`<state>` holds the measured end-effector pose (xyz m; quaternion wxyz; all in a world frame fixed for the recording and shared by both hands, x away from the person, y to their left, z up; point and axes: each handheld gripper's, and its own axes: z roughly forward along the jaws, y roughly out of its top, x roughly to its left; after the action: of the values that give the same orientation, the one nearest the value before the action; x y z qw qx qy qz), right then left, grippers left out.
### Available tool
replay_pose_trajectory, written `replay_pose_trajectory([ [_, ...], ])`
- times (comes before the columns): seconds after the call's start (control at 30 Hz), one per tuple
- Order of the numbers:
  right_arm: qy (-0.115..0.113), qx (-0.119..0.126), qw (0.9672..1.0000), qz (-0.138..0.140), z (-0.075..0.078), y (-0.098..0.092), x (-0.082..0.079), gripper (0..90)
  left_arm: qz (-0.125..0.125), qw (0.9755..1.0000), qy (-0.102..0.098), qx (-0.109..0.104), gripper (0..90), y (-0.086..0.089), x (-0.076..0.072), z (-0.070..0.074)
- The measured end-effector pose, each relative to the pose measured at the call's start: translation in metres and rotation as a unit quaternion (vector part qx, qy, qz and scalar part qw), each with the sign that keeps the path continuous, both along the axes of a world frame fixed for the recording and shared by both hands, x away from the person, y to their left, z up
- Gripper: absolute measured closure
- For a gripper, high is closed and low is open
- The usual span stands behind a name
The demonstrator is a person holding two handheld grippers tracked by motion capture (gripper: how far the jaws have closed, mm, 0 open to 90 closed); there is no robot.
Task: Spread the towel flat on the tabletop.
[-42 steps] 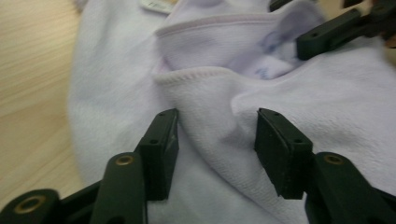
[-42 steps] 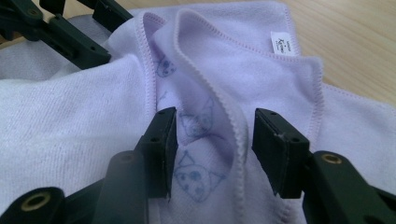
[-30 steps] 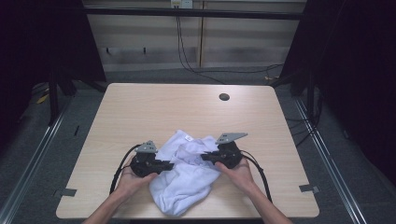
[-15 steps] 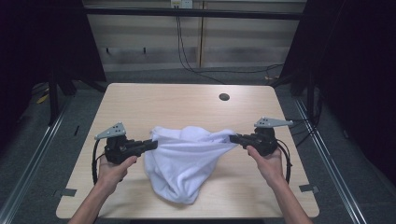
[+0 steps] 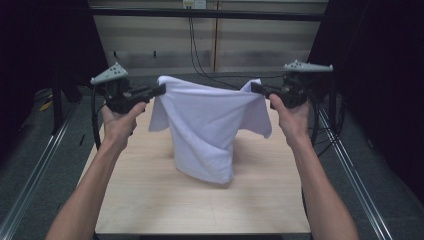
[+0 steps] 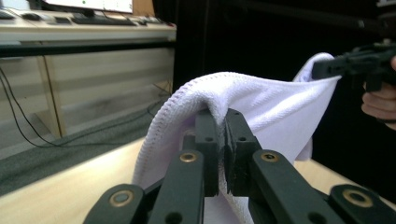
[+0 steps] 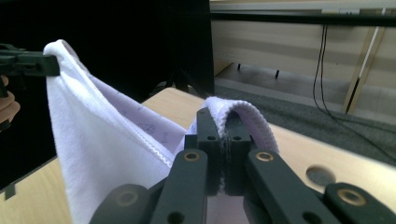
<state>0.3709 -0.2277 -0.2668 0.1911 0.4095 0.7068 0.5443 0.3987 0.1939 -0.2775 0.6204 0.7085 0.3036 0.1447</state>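
Both hands have lifted and spread: the left tool (image 5: 159, 90) and right tool (image 5: 255, 87) each pinch an edge of the white towel (image 5: 207, 130), now hanging above the worktop (image 5: 140, 190), ready for folding.

light fell from above onto the table (image 5: 150, 200); the surroundings lay dim. the white cloth (image 5: 210, 130) cast a soft shadow. near jaws looked slightly blurred.

A plain white towel (image 5: 210, 127) over a light wooden table (image 5: 150, 200).
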Motion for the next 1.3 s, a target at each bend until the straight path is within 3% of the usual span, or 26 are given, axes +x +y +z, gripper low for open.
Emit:
replay_pose_trajectory([
  [0.1, -0.004, -0.006, 0.9997, -0.023, 0.021, 0.001, 0.022, 88.1, 0.004, 0.9999, -0.005, -0.009, 86.3, -0.002, 0.009, 0.023],
  [0.2, -0.03, 0.015, 0.9988, -0.036, 0.04, -0.001, 0.034, 88.1, 0.003, 0.9992, -0.038, -0.014, 86.4, -0.001, 0.005, 0.046],
  [0.3, -0.074, 0.041, 0.9963, -0.016, 0.061, -0.005, 0.029, 88.1, 0.001, 0.9976, -0.069, -0.011, 86.4, 0.0, -0.009, 0.059],
  [0.33, -0.093, 0.038, 0.9949, 0.0, 0.066, -0.006, 0.016, 88.1, -0.011, 0.996, -0.088, 0.001, 86.4, 0.001, -0.022, 0.06],
  [0.37, -0.093, 0.038, 0.9949, 0.0, 0.066, -0.006, 0.016, 88.1, -0.011, 0.996, -0.088, 0.001, 86.4, 0.001, -0.022, 0.06],
  [0.4, -0.091, 0.026, 0.9954, 0.015, 0.056, -0.008, 0.002, 88.1, -0.024, 0.9948, -0.097, 0.022, 86.4, 0.0, -0.038, 0.05],
  [0.43, -0.085, 0.018, 0.996, 0.021, 0.045, -0.009, -0.004, 88.1, -0.024, 0.9948, -0.097, 0.022, 86.4, 0.0, -0.038, 0.05],
  [0.47, -0.075, 0.013, 0.9967, 0.027, 0.031, -0.01, -0.011, 88.1, -0.047, 0.9951, -0.083, 0.027, 86.4, 0.0, -0.055, 0.025],
  [0.5, -0.075, 0.013, 0.9967, 0.027, 0.031, -0.01, -0.011, 88.1, -0.047, 0.9951, -0.083, 0.027, 86.4, 0.0, -0.055, 0.025],
  [0.53, -0.041, -0.006, 0.9982, 0.043, -0.003, -0.012, -0.025, 88.1, -0.064, 0.9955, -0.053, 0.046, 86.4, -0.002, -0.071, -0.012],
  [0.57, -0.041, -0.006, 0.9982, 0.043, -0.003, -0.012, -0.025, 88.1, -0.064, 0.9955, -0.053, 0.046, 86.4, -0.002, -0.071, -0.012],
  [0.6, 0.004, -0.014, 0.9982, 0.058, -0.043, -0.013, -0.039, 88.1, -0.071, 0.995, -0.034, 0.061, 86.3, -0.003, -0.079, -0.033],
  [0.63, 0.004, -0.014, 0.9982, 0.058, -0.043, -0.013, -0.039, 88.1, -0.076, 0.9946, -0.013, 0.069, 86.3, -0.003, -0.087, -0.054],
  [0.73, 0.055, -0.018, 0.9955, 0.075, -0.096, -0.015, -0.063, 88.1, -0.103, 0.9897, 0.047, 0.087, 86.1, -0.002, -0.107, -0.108],
  [0.77, 0.069, -0.028, 0.9939, 0.081, -0.111, -0.013, -0.07, 88.1, -0.113, 0.9869, 0.062, 0.097, 86.0, -0.002, -0.113, -0.122],
  [0.8, 0.101, -0.05, 0.99, 0.085, -0.14, -0.009, -0.082, 88.0, -0.127, 0.9806, 0.095, 0.115, 84.3, -0.002, -0.123, -0.146],
  [0.83, 0.101, -0.05, 0.99, 0.085, -0.14, -0.009, -0.082, 88.0, -0.127, 0.9806, 0.095, 0.115, 83.0, -0.002, -0.123, -0.146],
  [0.87, 0.134, -0.073, 0.9836, 0.097, -0.167, -0.004, -0.095, 87.3, -0.138, 0.9779, 0.108, 0.114, 80.0, 0.0, -0.126, -0.155],
  [0.9, 0.141, -0.077, 0.9822, 0.097, -0.178, -0.004, -0.103, 83.5, -0.133, 0.9771, 0.109, 0.125, 73.6, 0.002, -0.133, -0.167],
  [0.97, 0.154, -0.067, 0.9814, 0.094, -0.186, -0.005, -0.109, 77.5, -0.142, 0.9761, 0.111, 0.121, 69.9, 0.004, -0.133, -0.17],
  [1.0, 0.156, -0.069, 0.9805, 0.097, -0.193, -0.009, -0.119, 67.2, -0.14, 0.9773, 0.108, 0.116, 66.4, 0.007, -0.132, -0.169],
  [1.03, 0.155, -0.059, 0.9818, 0.093, -0.193, -0.014, -0.123, 64.0, -0.139, 0.9787, 0.107, 0.107, 62.6, 0.011, -0.131, -0.167],
  [1.07, 0.154, -0.047, 0.9822, 0.096, -0.192, -0.019, -0.126, 62.8, -0.14, 0.98, 0.11, 0.088, 60.9, 0.015, -0.128, -0.165],
  [1.17, 0.152, -0.049, 0.9831, 0.089, -0.188, -0.027, -0.135, 60.0, -0.121, 0.9861, 0.105, 0.046, 58.2, 0.032, -0.12, -0.16],
  [1.2, 0.147, -0.033, 0.9849, 0.085, -0.186, -0.036, -0.145, 58.3, -0.116, 0.987, 0.106, 0.036, 54.8, 0.037, -0.118, -0.159],
  [1.3, 0.139, -0.023, 0.9873, 0.074, -0.185, -0.044, -0.154, 57.6, -0.094, 0.9886, 0.112, 0.036, 52.7, 0.046, -0.11, -0.162],
])
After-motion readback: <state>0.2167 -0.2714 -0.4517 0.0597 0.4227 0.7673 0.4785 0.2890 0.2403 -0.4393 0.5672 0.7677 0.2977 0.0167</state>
